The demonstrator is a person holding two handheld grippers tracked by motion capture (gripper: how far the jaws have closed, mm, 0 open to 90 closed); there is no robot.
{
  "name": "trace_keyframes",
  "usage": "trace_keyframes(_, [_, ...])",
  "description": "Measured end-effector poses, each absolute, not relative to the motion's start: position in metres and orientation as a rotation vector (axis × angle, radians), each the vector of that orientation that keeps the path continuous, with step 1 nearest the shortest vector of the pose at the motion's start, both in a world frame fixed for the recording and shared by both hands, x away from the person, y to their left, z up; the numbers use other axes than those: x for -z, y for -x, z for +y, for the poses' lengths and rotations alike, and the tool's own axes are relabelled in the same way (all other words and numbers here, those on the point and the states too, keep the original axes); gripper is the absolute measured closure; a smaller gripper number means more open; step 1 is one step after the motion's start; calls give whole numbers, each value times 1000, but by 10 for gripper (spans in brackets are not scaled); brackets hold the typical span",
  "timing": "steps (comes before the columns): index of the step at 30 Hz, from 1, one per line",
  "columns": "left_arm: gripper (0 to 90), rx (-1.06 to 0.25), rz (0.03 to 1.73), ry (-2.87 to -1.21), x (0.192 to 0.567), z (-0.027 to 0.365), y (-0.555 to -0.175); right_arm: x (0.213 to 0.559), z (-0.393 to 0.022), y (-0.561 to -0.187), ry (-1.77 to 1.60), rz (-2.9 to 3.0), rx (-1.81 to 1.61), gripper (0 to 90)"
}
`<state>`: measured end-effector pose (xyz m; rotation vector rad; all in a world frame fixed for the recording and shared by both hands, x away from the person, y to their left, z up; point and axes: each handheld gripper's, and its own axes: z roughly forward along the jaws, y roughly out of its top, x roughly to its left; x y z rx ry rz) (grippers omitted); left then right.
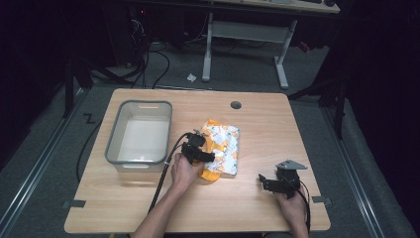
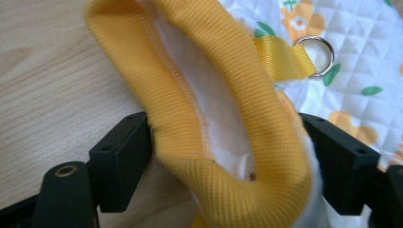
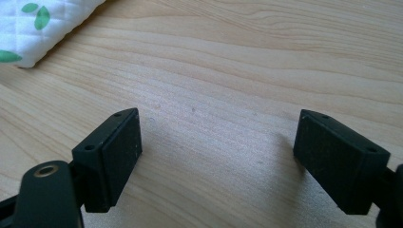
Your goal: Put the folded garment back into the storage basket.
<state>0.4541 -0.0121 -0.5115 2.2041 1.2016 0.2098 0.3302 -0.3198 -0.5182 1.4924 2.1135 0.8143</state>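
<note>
In the high view, a small quilted garment [image 1: 221, 147] is seen lying on the wooden surface [image 1: 257, 124], directly under the left hand-held gripper [image 1: 200, 154] and well apart from the right hand-held gripper [image 1: 270, 182], with a grey bin [image 1: 140, 131] just beyond the left one's far side. In the left gripper view, the ribbed yellow cuff [image 2: 228, 142] is caught between the spread jaws, which touch its sides; a firm pinch cannot be confirmed. The garment is judged light, soft and floppy, so the thick doubled cuff is the best place to be gripped; the white quilted cloth with orange flowers and the metal ring [image 2: 317, 54] on a yellow strap lie ahead. In the right gripper view, the jaws are spread wide over bare surface, the garment's corner [image 3: 43, 23] far ahead to their left.
</note>
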Motion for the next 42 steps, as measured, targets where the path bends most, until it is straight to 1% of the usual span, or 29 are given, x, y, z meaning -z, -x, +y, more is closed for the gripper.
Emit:
trace_keyframes(6, [222, -250, 1185, -2228, 512, -15, -452, 518, -320, -330, -1492, 2114, -815, 164])
trace_keyframes(7, [230, -247, 1180, -2230, 512, -15, -452, 518, -320, -330, -1492, 2113, -815, 164])
trace_keyframes(8, [257, -248, 1177, -2230, 512, -15, -452, 518, -320, -330, -1492, 2113, -814, 164])
trace_keyframes(9, [257, -247, 1173, -2232, 511, -16, -451, 518, -320, -330, -1492, 2113, -814, 164])
trace_keyframes(12, [327, -237, 1155, -2237, 510, -17, -449, 518, -320, -330, -1492, 2114, -814, 164])
trace_keyframes(13, [387, -231, 1147, -2237, 510, -17, -449, 518, -320, -330, -1492, 2113, -814, 164])
trace_keyframes(16, [432, -219, 1136, -2238, 509, -18, -447, 518, -320, -330, -1492, 2113, -814, 164])
trace_keyframes(18, [477, -210, 1130, -2237, 508, -19, -446, 518, -320, -330, -1492, 2113, -814, 164])
trace_keyframes(20, [547, -206, 1115, -2232, 508, -20, -446, 518, -320, -330, -1492, 2113, -814, 164])
trace_keyframes(22, [597, -183, 1118, -2224, 508, -20, -445, 518, -320, -330, -1492, 2113, -814, 164])
trace_keyframes(26, [664, -186, 1097, -2224, 508, -21, -444, 518, -320, -330, -1492, 2113, -815, 164])
trace_keyframes(35, [730, -172, 1073, -2209, 505, -18, -444, 518, -320, -330, -1492, 2113, -815, 164])
trace_keyframes(42, [739, -126, 1044, -2164, 496, -14, -442, 518, -320, -330, -1492, 2114, -814, 164])
